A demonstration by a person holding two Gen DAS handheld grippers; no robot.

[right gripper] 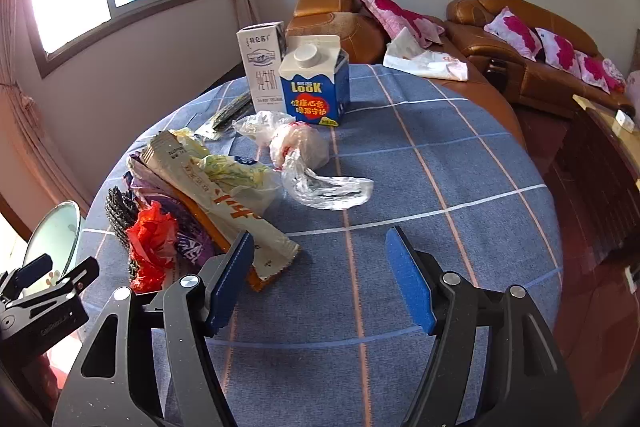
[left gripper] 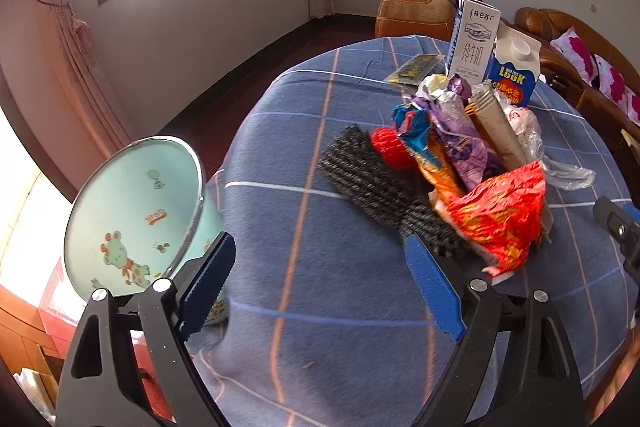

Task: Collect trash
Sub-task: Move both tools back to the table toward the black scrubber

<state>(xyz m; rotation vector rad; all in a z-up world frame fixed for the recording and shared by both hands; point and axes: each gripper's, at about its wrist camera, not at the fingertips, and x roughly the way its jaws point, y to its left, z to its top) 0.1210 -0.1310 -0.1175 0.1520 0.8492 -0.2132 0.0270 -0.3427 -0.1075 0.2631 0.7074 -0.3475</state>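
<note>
A heap of crumpled wrappers lies on the blue checked tablecloth point(left gripper: 304, 267): a red wrapper point(left gripper: 500, 215), a purple one point(left gripper: 464, 135), a long beige one point(right gripper: 224, 199) and a dark knitted piece point(left gripper: 368, 179). My left gripper point(left gripper: 320, 241) is open just short of the heap, its right finger close to the knitted piece, with only cloth between its pads. My right gripper point(right gripper: 320, 235) is open over bare cloth, the beige wrapper's end beside its left finger. A clear plastic bag point(right gripper: 324, 187) lies ahead of it. A teal bin point(left gripper: 136, 215) stands off the table's left edge.
A white milk carton point(right gripper: 262, 67) and a blue carton point(right gripper: 314, 87) stand upright at the table's far side, with a flat dark packet point(left gripper: 416, 67) near them. Brown sofas with pink cushions point(right gripper: 520, 31) stand behind. Each gripper shows at the other view's edge.
</note>
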